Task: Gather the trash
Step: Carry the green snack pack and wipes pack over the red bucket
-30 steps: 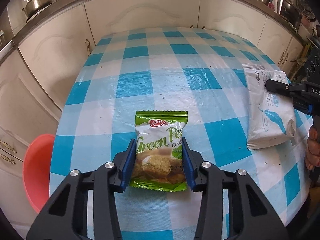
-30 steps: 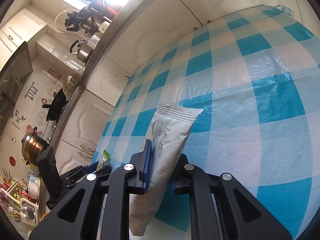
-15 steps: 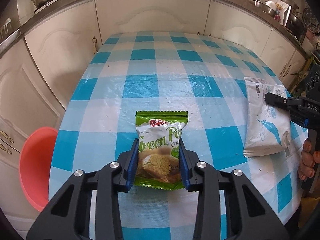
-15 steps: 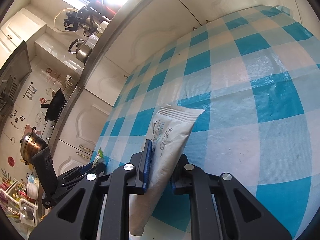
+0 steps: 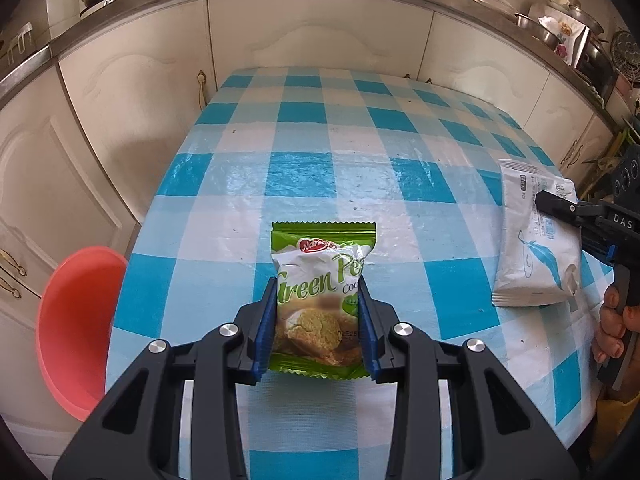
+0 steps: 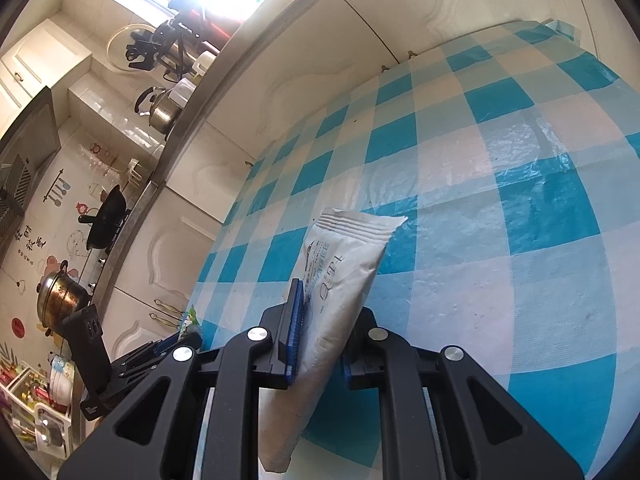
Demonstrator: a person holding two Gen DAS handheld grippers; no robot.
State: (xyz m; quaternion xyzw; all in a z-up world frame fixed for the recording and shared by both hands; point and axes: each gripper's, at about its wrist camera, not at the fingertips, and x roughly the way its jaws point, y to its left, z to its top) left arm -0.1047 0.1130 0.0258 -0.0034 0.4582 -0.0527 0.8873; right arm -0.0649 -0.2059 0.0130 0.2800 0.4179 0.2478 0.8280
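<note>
A green cookie packet point(image 5: 324, 248) is squeezed between the blue pads of my left gripper point(image 5: 319, 304), which is shut on its lower half over the near part of the checked table point(image 5: 360, 140). At the table's right edge, my right gripper point(image 5: 560, 210) is shut on a white pouch with a blue feather print point(image 5: 532, 256). In the right wrist view the white pouch point(image 6: 344, 264) stands on edge between the jaws of my right gripper point(image 6: 328, 300). The left gripper point(image 6: 176, 344) with the green packet point(image 6: 191, 320) shows at the far left of that view.
A red plastic basin point(image 5: 76, 320) sits low beside the table's left edge. Cream cabinets point(image 5: 140, 100) under a steel-edged counter with pots wrap around the far side. A person's hand point(image 5: 612, 320) holds the right gripper's handle.
The left jaws have closed in on the green packet, pinching its sides. The left view has pulled back slightly from the table. The right gripper and the white pouch have not moved.
</note>
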